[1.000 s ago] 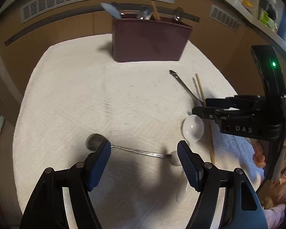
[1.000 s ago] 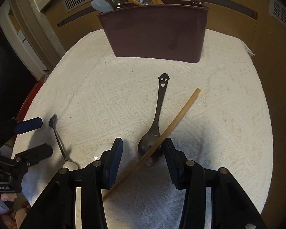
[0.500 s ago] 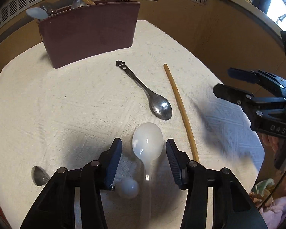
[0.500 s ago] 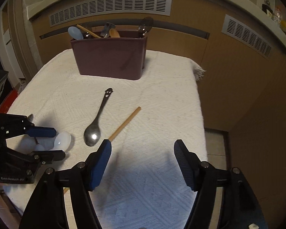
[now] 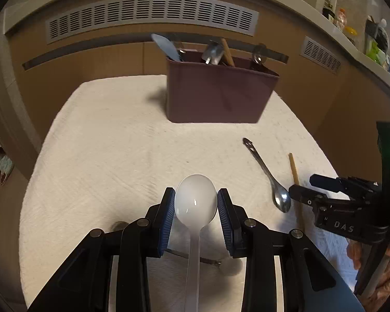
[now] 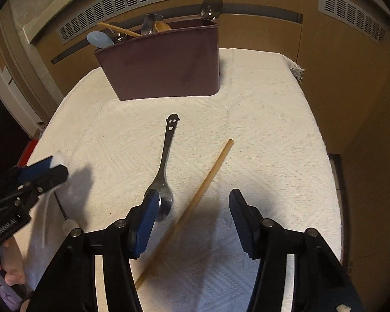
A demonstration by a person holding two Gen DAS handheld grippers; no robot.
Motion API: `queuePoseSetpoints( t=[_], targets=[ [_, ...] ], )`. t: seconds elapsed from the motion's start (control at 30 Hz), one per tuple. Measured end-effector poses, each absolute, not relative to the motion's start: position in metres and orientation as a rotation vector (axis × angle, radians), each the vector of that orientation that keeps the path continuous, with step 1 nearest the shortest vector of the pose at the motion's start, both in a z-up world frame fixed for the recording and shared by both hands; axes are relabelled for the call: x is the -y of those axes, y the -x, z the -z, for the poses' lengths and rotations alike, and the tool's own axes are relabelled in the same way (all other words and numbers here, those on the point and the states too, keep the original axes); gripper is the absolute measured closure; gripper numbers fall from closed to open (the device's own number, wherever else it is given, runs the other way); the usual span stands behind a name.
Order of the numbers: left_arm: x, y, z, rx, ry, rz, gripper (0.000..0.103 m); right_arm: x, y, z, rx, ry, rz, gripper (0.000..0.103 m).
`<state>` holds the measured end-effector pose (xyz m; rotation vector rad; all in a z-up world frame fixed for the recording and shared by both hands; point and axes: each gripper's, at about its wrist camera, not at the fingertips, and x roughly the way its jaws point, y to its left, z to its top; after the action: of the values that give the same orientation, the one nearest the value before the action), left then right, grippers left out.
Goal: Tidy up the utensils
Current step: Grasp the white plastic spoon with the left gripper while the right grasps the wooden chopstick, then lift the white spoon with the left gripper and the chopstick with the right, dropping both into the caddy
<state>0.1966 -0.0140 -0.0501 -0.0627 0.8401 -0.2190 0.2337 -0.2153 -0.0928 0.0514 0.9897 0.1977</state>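
My left gripper (image 5: 196, 202) is shut on a white plastic spoon (image 5: 195, 200), bowl forward, held above the white cloth; it also shows in the right wrist view (image 6: 43, 170). A maroon utensil holder (image 5: 215, 91) with several utensils stands at the back, also in the right wrist view (image 6: 163, 62). A metal spoon with a smiley handle (image 6: 165, 166) and a wooden chopstick (image 6: 195, 202) lie on the cloth. My right gripper (image 6: 195, 205) is open, low over the chopstick, its left finger beside the spoon's bowl.
A thin metal spoon with a white end (image 5: 215, 261) lies under the left gripper. The white cloth (image 6: 260, 130) covers the table; its right edge drops off to the floor. Wooden panels with vents (image 5: 148, 18) stand behind the holder.
My left gripper has closed on the white spoon and lifted it off the cloth, turning toward the holder. My right gripper came back down over the chopstick and metal spoon.
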Motion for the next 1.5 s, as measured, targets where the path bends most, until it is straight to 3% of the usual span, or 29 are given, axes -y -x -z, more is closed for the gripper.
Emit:
queuePoseSetpoints(
  t=[0.23, 0.47, 1.03, 1.2, 1.5],
  targets=[
    [0.007, -0.193, 0.046, -0.828, 0.072, 0.205, 0.068, 0.187, -0.244, 0.101, -0.993, 0.020, -0.160, 0.063],
    [0.015, -0.190, 0.045, -0.823, 0.067, 0.235, 0.068, 0.177, -0.245, 0.098, -0.998, 0.065, -0.237, 0.099],
    [0.018, -0.197, 0.051, -0.852, 0.053, 0.259, 0.068, 0.224, -0.222, 0.092, -0.968, 0.038, -0.224, 0.099],
    [0.015, -0.199, 0.053, -0.858, 0.045, 0.257, 0.068, 0.209, -0.225, 0.094, -0.991, 0.031, -0.310, 0.088],
    [0.015, -0.199, 0.054, -0.863, 0.048, 0.258, 0.068, 0.198, -0.241, 0.109, -1.018, 0.099, -0.271, 0.088]
  ],
)
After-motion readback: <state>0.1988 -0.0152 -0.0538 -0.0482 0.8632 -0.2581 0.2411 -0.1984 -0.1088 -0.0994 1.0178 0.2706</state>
